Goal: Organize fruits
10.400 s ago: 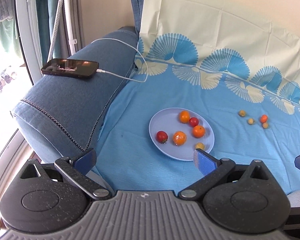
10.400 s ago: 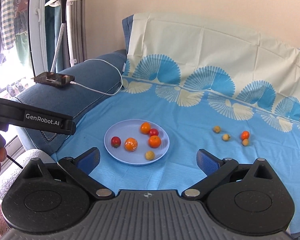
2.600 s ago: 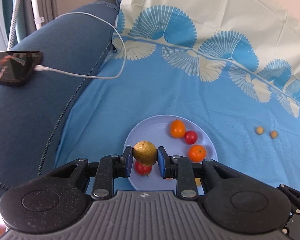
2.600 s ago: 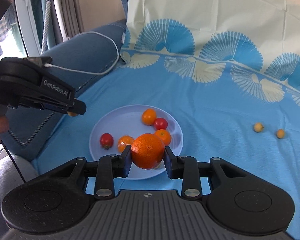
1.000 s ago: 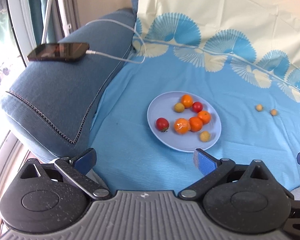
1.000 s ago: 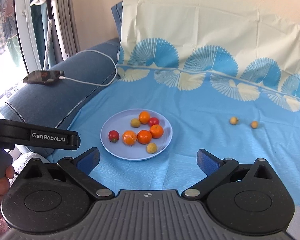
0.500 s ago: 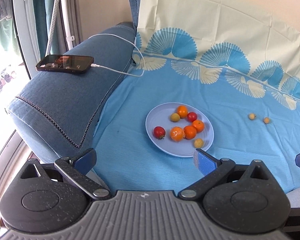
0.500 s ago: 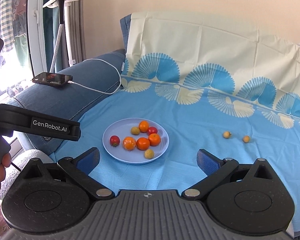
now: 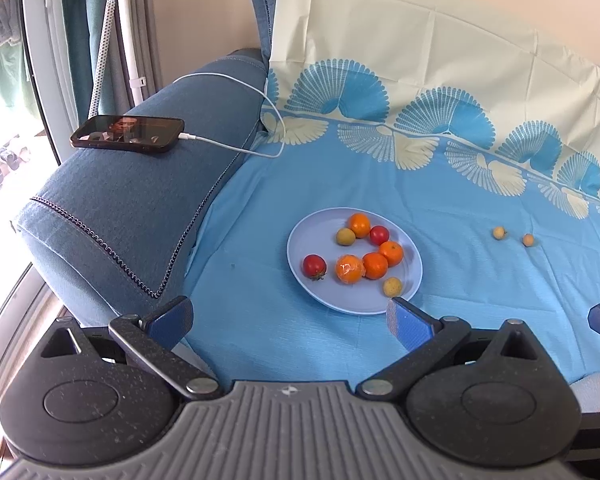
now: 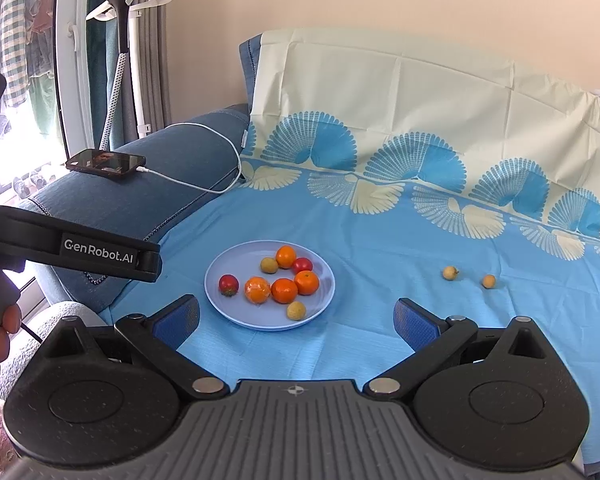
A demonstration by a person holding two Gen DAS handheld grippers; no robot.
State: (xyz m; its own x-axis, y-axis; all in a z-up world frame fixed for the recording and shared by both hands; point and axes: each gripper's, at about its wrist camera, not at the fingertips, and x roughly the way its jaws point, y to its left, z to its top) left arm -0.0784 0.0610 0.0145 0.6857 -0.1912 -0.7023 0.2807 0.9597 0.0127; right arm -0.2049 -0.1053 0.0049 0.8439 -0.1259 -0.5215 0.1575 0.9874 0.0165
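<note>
Resting: 8 fruits (image 10: 284,290) on plate (image 10: 224,280)

Bright daylight from the left window, blown-out glare, fisheye-warped edges

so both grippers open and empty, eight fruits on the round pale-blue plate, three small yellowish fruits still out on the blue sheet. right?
Not quite: only two small yellowish fruits lie on the blue sheet, as the right wrist view shows. The rest holds: left gripper and right gripper open and empty, eight fruits on the round pale-blue plate.
</note>
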